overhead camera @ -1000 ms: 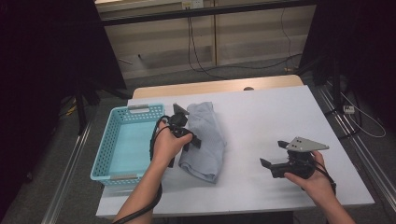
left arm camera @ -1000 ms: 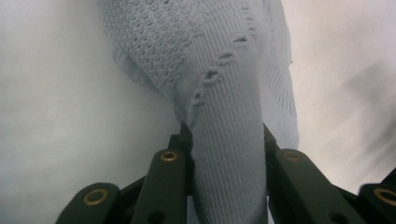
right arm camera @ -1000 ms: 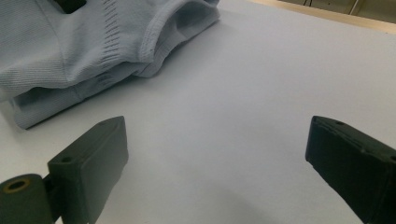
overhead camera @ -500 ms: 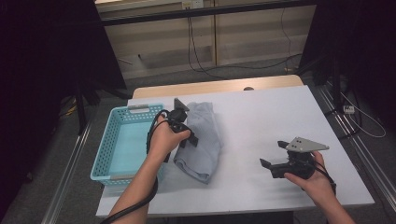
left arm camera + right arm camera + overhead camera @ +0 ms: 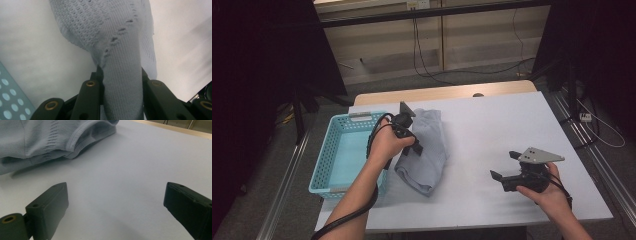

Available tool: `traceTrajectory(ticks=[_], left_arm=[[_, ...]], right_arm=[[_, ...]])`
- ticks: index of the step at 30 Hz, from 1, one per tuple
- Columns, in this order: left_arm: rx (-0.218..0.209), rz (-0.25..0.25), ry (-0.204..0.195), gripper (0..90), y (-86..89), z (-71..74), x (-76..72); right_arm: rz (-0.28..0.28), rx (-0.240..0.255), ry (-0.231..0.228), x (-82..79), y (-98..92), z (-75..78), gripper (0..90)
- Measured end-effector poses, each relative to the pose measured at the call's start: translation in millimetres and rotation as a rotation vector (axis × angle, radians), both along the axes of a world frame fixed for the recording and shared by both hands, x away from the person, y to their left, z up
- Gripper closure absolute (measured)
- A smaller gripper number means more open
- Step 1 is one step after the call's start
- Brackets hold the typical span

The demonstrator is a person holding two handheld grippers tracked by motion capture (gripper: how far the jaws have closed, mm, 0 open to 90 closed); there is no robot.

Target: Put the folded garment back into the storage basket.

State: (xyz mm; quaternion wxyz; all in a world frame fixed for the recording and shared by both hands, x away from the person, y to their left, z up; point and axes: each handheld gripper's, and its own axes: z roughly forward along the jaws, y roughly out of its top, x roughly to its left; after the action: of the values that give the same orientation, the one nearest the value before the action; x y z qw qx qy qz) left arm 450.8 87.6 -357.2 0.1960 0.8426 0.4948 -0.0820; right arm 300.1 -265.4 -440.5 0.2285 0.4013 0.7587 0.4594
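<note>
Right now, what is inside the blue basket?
The blue basket shows a bare floor; nothing lies in it. The left gripper and its hand cover the right rim, beside the grey garment it grips.

Left tongs (image 5: pixel 416 148): held in the left hand (image 5: pixel 387 144), with the forearm entering from the bottom edge and angled up and to the right. In the left gripper view, both black jaws are closed against a fold of pale knitted cloth (image 5: pixel 122 60), one jaw on each side of it.

Right tongs (image 5: pixel 503 167): held in the right hand (image 5: pixel 546 192), low over the surface (image 5: pixel 512 125), pointing left. The grey three-cornered plate sits on top. In the right gripper view, the jaws stand wide apart with nothing between them.
</note>
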Motion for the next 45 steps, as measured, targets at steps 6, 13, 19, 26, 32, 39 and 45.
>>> traceTrajectory(ticks=[6,13,19,26,32,39,45], left_arm=[[0.009,-0.008,-0.015,74.2,0.3,7.9,4.2],[0.026,-0.012,-0.021,74.3,0.6,18.8,11.3],[0.029,-0.008,-0.033,74.3,2.6,25.0,15.6],[0.038,-0.007,-0.040,74.3,3.7,32.6,19.0],[0.041,0.007,-0.059,74.3,8.4,41.9,21.0],[0.060,0.013,-0.070,74.4,16.1,47.9,22.4],[0.064,0.018,-0.079,74.4,20.3,52.7,23.1]], right_arm=[[0.003,0.002,-0.004,-0.2,-0.3,0.6,5.4],[0.003,0.010,-0.005,-2.1,-0.2,1.6,5.3],[-0.004,0.007,-0.004,-2.6,-3.1,1.1,5.2],[-0.005,0.008,-0.009,-2.9,-2.9,2.1,5.2],[-0.002,0.009,-0.010,-3.1,-2.5,2.5,5.2],[0.001,0.005,-0.011,-3.1,-1.7,2.1,5.2],[0.005,0.005,-0.009,-3.6,-0.8,2.0,5.2]])
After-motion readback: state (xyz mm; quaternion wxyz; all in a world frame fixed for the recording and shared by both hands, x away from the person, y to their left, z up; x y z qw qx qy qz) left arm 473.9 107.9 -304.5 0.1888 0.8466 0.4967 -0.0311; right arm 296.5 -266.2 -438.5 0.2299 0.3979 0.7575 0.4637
